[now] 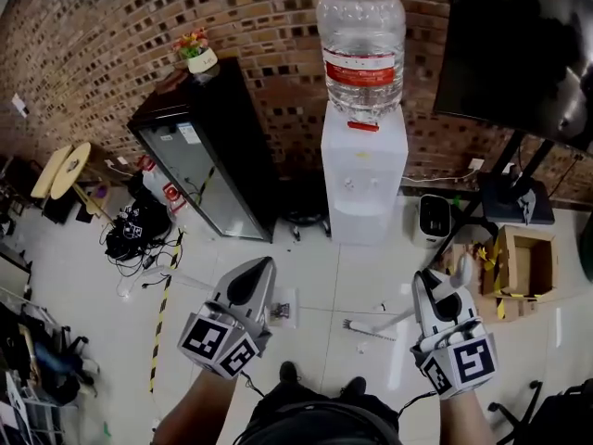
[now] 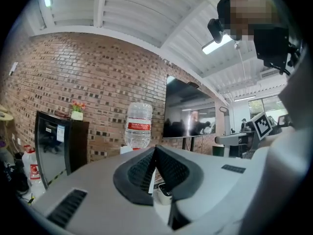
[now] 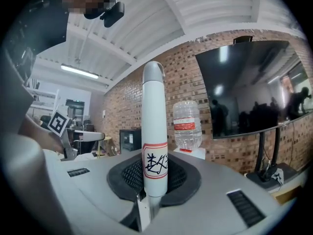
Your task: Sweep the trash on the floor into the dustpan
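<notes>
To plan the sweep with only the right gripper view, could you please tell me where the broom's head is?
Observer: The broom head is down at the floor tiles, left of the right tool.
Operator: Thank you; is any trash near it?
Observer: Small bits lie on the tiles right beside it.
Operator: And the left tool, please?
Observer: The left tool has its jaws closed together, apparently holding nothing.

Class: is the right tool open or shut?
Shut: in the right gripper view, the right tool clamps the white broom handle between its jaws.
</notes>
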### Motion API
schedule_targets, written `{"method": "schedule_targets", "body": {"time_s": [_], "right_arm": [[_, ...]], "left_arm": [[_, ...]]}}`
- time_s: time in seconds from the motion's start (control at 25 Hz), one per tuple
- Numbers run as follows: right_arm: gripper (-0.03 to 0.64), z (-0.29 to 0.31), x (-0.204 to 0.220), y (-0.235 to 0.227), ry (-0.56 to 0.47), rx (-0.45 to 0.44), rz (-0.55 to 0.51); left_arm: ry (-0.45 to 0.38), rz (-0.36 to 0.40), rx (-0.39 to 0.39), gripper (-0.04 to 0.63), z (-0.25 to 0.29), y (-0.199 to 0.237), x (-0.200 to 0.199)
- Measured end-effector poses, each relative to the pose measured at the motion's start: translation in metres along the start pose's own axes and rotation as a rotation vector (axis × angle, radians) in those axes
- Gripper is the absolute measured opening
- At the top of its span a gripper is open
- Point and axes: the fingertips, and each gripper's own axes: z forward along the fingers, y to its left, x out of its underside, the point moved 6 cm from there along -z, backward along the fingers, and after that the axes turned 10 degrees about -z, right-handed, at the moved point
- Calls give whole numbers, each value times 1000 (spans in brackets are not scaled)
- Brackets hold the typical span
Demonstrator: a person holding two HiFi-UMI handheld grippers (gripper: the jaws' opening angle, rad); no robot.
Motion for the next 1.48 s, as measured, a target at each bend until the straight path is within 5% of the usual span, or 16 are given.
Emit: {"method": "schedule_targets", "body": {"time_s": [0.32,0.68,1.48], "right_arm": [[46,-65,-32,7,-41,71,-23],[46,-85,-57,37,-92,182,11],[46,-64,-80,95,-107,131,27]], "left_arm": [[13,33,59,17,-36,-25,-19],[2,27,104,16,-84,-2,-30],[-13,-12,79,17,-126,20,-31]]}}
